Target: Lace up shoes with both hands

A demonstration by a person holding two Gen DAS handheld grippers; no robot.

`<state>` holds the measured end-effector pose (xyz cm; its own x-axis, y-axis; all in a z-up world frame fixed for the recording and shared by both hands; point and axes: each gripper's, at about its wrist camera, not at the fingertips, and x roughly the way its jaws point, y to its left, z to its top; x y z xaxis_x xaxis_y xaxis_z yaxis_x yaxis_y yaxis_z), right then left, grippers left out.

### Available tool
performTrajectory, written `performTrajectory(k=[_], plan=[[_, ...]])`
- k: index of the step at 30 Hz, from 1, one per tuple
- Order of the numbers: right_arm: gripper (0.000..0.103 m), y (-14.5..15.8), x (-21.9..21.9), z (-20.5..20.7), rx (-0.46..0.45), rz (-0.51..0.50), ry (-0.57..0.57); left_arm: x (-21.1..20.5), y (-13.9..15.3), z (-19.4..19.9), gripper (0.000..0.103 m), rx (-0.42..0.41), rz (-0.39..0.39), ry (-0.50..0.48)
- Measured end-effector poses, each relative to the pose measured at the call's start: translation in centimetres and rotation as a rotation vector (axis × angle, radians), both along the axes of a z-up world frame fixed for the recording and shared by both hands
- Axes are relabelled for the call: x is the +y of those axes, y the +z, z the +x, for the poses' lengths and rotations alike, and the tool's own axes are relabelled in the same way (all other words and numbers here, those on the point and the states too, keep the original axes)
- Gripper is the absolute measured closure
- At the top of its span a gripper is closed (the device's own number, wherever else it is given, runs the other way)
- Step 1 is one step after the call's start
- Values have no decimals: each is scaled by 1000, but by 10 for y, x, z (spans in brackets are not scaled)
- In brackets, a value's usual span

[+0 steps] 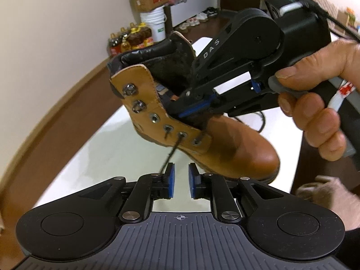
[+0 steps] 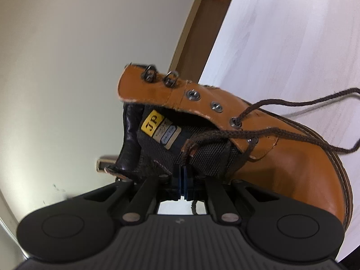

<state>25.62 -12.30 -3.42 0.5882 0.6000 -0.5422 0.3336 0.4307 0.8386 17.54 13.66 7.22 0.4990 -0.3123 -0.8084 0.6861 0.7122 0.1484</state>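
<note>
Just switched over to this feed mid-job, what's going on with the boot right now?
A person is lacing a tan boot with a gripper in each hand. The right gripper is shut at the boot's opening, by the tongue, apparently pinching the lace there. The left gripper is open beside the lace end hanging from a lower eyelet, not gripping it. Only the lower eyelets are threaded; the upper eyelets and hooks are bare.

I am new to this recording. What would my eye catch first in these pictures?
A tan leather boot fills the middle, tilted above the white table. The right gripper is shut on the boot's tongue, and the open left gripper waits below, beside a loose dark lace.
</note>
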Motion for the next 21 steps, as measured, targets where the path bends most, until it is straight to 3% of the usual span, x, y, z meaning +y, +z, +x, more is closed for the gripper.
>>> performTrajectory(k=[4, 11, 13, 14, 16, 19, 21], plan=[[100, 2, 8, 5, -8, -21, 52, -4, -2, 9, 88, -36, 28, -23], [100, 3, 9, 9, -8, -18, 62, -4, -6, 33, 88, 11, -20, -8], [100, 3, 9, 10, -8, -15, 65, -6, -8, 38, 92, 26, -32, -13], [99, 3, 9, 10, -7, -12, 65, -7, -8, 40, 100, 32, -33, -24], [99, 3, 9, 11, -7, -7, 69, -9, -10, 44, 101, 46, -31, -50], [98, 3, 8, 12, -7, 4, 72, -7, -10, 42, 101, 25, -1, -83], [91, 6, 5, 10, -10, 8, 77, 4, -8, 36, 101, 16, 40, -83]])
